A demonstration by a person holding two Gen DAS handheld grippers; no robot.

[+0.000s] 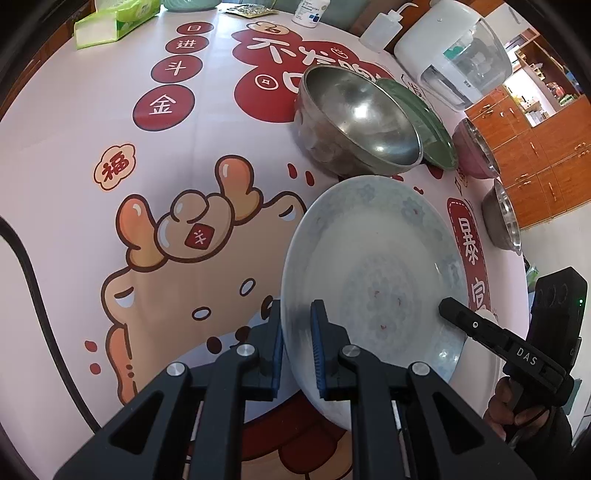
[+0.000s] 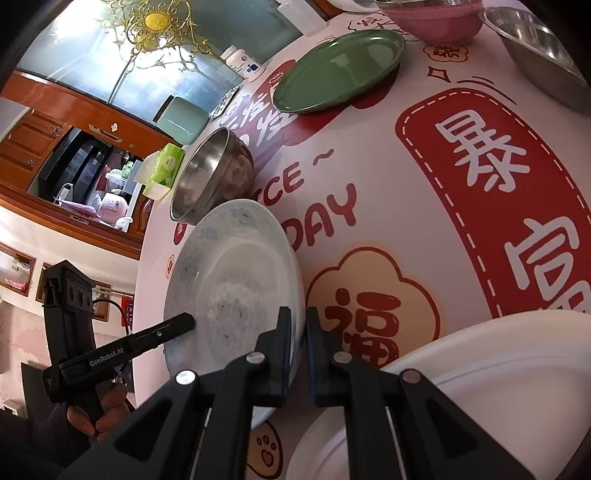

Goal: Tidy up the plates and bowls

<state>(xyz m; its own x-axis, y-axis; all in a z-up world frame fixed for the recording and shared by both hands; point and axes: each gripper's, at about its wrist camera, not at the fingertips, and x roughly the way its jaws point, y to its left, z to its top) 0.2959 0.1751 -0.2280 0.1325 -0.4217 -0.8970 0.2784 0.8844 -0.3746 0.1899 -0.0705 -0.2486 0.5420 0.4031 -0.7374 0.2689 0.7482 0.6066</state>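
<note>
A white plate with a faint blue flower pattern (image 1: 373, 280) lies on the printed tablecloth, held from two sides. My left gripper (image 1: 297, 326) is shut on its near rim, one blue pad inside the plate and one outside. My right gripper (image 2: 298, 326) is shut on the opposite rim of the same plate (image 2: 236, 280). Each gripper shows in the other's view: the right gripper (image 1: 448, 306) and the left gripper (image 2: 186, 320). I cannot tell whether the plate still rests on the cloth. Beyond it stand a steel bowl (image 1: 358, 122) and a green plate (image 1: 417, 122).
A pink bowl (image 1: 476, 151) and a second steel bowl (image 1: 502, 218) sit near the table's edge. A large white plate (image 2: 498, 369) lies beside my right gripper. At the back are a tissue pack (image 1: 110, 22), a squeeze bottle (image 1: 384, 29) and a white appliance (image 1: 450, 55).
</note>
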